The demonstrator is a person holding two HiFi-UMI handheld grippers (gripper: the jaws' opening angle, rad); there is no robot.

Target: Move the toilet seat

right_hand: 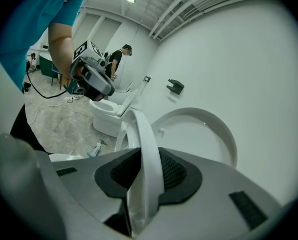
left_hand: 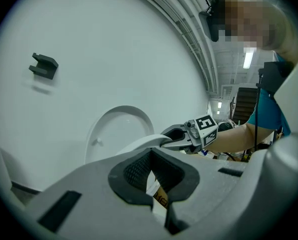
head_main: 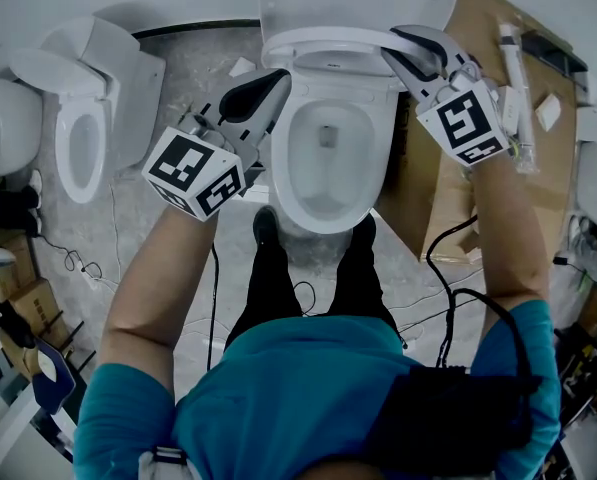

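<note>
Overhead, find toilet seat partly raised, its side rim between jaws of right gripper. From left gripper view, read left gripper slightly parted, empty, seat just ahead. From right gripper view, confirm pads clamped on thin rim. Judge stiff, light, glossy plastic, slip-prone; best hold: mid-side rim.

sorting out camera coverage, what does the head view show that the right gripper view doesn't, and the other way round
Only the head view: the open inside of the white ceramic toilet bowl and the flat brown cardboard sheet on the floor beside it.
Only the right gripper view: a small dark wall bracket and a second person standing far off.
Both: the white plastic seat ring clamped in the right gripper, the raised white lid behind it, and the left gripper.
</note>
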